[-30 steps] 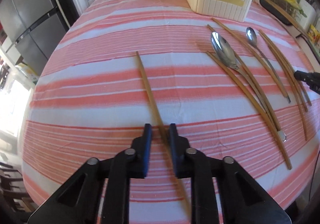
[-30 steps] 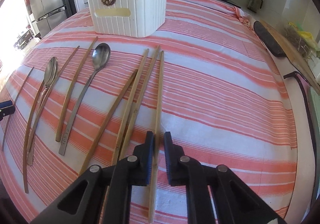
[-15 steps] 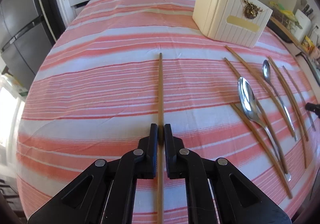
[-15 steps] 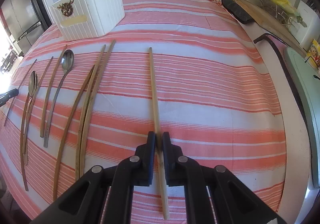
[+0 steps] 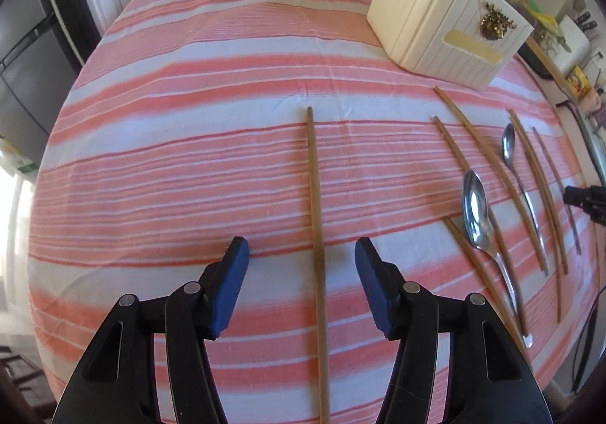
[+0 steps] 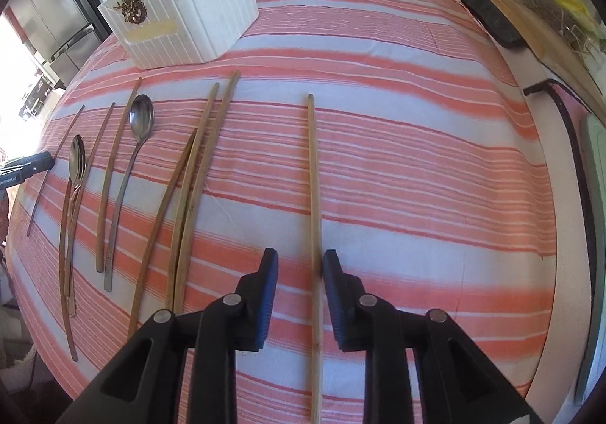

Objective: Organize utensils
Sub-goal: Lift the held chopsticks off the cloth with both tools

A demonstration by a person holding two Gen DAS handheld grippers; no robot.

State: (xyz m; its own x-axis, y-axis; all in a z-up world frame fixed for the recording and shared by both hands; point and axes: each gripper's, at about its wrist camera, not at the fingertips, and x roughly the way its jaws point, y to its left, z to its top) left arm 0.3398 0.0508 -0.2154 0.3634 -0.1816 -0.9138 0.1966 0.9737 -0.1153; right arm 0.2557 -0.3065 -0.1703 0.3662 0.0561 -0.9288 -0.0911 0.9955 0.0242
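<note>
In the left wrist view a wooden chopstick (image 5: 314, 178) lies straight on the striped cloth between the fingers of my left gripper (image 5: 301, 253). Its jaws are opening and neither blue pad touches the stick. In the right wrist view a second chopstick (image 6: 312, 178) lies between the fingers of my right gripper (image 6: 299, 261). These jaws are opening too; the stick rests close against the right pad and well clear of the left one. A white ribbed utensil holder (image 5: 447, 30) (image 6: 181, 19) stands at the far side of the table.
Several more chopsticks and two metal spoons (image 5: 477, 212) (image 6: 140, 117) lie in a row between the two hands. A dark board (image 6: 488, 19) and clutter line the counter past the table's right edge. A fridge (image 6: 49, 19) stands far left.
Both grippers were shut on their chopsticks and carried them sideways away from the row. Now both have opened and the sticks lie loose on the cloth.
</note>
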